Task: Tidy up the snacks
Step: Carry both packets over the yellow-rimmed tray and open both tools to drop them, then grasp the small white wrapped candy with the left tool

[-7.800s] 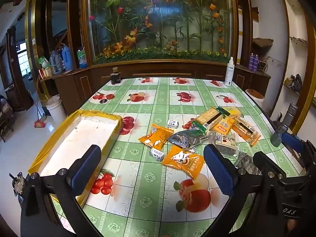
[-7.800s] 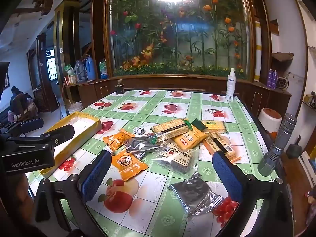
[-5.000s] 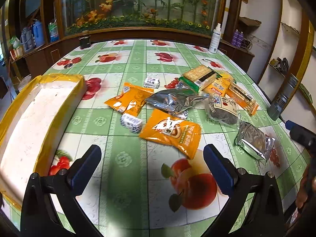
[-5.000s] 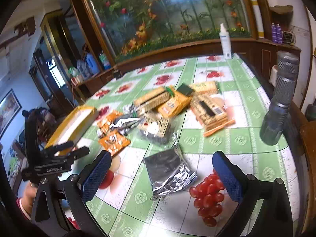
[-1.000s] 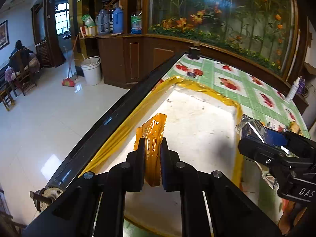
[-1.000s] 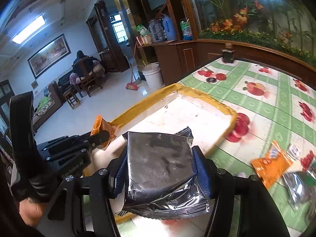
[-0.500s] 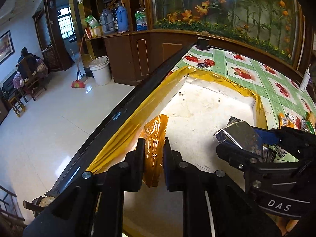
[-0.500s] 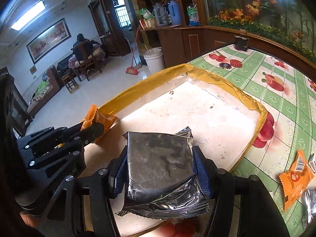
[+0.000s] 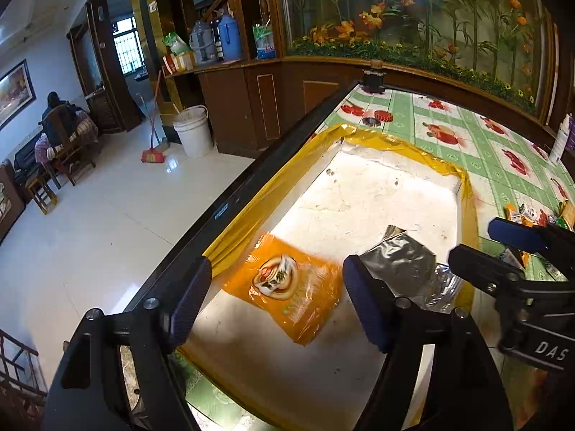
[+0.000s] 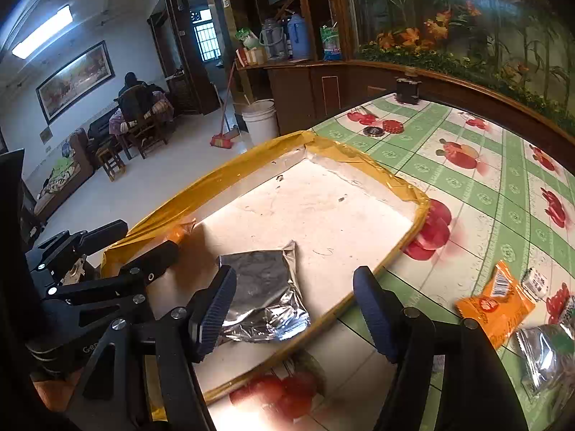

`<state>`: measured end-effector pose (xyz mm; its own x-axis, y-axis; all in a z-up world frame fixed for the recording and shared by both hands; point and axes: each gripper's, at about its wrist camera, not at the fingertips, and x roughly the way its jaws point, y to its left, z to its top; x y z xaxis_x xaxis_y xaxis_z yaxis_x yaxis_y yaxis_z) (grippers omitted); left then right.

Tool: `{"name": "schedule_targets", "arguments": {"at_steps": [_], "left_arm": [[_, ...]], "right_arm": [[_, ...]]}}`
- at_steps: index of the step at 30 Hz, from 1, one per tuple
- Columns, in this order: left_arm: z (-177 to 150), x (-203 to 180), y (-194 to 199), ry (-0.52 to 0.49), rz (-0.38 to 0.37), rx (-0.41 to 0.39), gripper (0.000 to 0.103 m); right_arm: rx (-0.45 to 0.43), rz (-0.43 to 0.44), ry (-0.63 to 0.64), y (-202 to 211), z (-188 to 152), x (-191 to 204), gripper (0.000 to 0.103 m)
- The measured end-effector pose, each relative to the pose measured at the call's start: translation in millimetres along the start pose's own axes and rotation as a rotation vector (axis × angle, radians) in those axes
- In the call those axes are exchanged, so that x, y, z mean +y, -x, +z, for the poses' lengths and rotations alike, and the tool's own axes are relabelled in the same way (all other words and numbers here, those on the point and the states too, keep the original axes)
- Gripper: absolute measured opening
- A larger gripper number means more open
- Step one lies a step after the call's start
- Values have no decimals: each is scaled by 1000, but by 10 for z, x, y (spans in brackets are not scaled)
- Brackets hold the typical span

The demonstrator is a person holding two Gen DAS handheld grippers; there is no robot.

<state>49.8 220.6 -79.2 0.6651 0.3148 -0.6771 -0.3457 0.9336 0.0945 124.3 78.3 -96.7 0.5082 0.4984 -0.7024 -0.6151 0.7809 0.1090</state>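
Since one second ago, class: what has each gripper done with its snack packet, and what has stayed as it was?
Both jaws have just been opening. The left gripper let go of the orange packet, which now lies flat in the yellow-rimmed tray. The right gripper released the silver packet, which rests on the tray floor beside it. The tray itself and the snacks on the tablecloth have stayed put.

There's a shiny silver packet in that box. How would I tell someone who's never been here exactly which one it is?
Find the big shallow tray with crinkled gold-foil edges at the corner of the fruit-print table. Two packets lie on its white floor. The silver packet is plain, mirror-like foil with no picture, on the side nearer the table's middle; the orange packet beside it is printed.
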Motion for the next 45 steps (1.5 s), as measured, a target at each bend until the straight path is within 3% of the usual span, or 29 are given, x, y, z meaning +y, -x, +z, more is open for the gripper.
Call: {"name": "schedule_targets", "arguments": {"at_steps": [9, 16, 23, 30, 39, 45], "left_arm": [[56, -251, 261, 2, -100, -26, 78], [13, -805, 438, -93, -222, -29, 84], [-61, -1383, 459, -158, -327, 41, 84], [-140, -1774, 360, -197, -324, 112, 84], [-177, -1814, 182, -167, -328, 170, 84], [-137, -1841, 38, -145, -324, 194, 84]], "right_arm": [[-55, -85, -130, 632, -404, -564, 78], [-61, -194, -270, 1106, -861, -1195, 82], [-63, -253, -355, 1419, -1244, -1613, 82], [-80, -279, -396, 1605, -1373, -1823, 82], [-60, -316, -432, 1621, -1480, -2135, 82], [-33, -338, -379, 1528, -1392, -2190, 83]]}}
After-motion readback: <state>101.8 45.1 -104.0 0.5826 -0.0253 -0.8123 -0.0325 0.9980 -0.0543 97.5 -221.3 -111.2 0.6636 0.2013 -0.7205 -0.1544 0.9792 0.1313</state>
